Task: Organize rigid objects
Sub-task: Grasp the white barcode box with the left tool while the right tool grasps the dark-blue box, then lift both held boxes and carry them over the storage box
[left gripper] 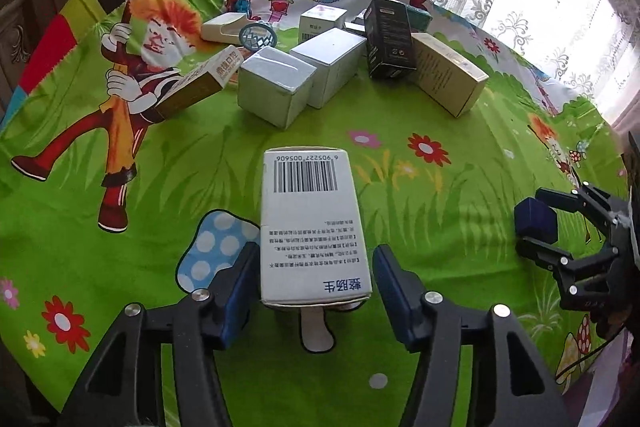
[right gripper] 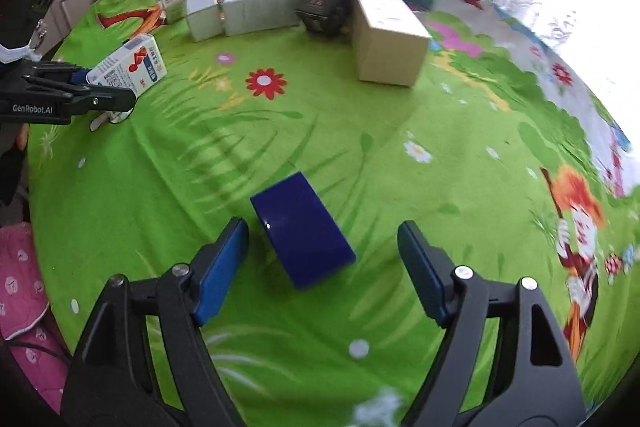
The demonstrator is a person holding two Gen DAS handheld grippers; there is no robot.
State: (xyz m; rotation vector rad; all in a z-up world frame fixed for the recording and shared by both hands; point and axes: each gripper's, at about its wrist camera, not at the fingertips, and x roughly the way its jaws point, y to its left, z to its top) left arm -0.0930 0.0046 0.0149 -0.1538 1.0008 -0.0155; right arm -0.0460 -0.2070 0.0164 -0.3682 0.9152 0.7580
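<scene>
A white medicine box (left gripper: 310, 223) with a barcode lies on the green cartoon tablecloth between the open fingers of my left gripper (left gripper: 316, 279); the pads sit beside it with small gaps. It also shows in the right wrist view (right gripper: 130, 69). A dark blue box (right gripper: 302, 229) lies between the open fingers of my right gripper (right gripper: 322, 255), not gripped. In the left wrist view the right gripper (left gripper: 538, 225) straddles the blue box (left gripper: 534, 221) at the right.
A cluster of boxes stands at the far side: two silver boxes (left gripper: 276, 89), a black box (left gripper: 388, 39), a cream box (left gripper: 448, 73), a yellow-white box (left gripper: 192, 89) and a blue ring toy (left gripper: 258, 37). Curtained window behind. Table edge curves close on both sides.
</scene>
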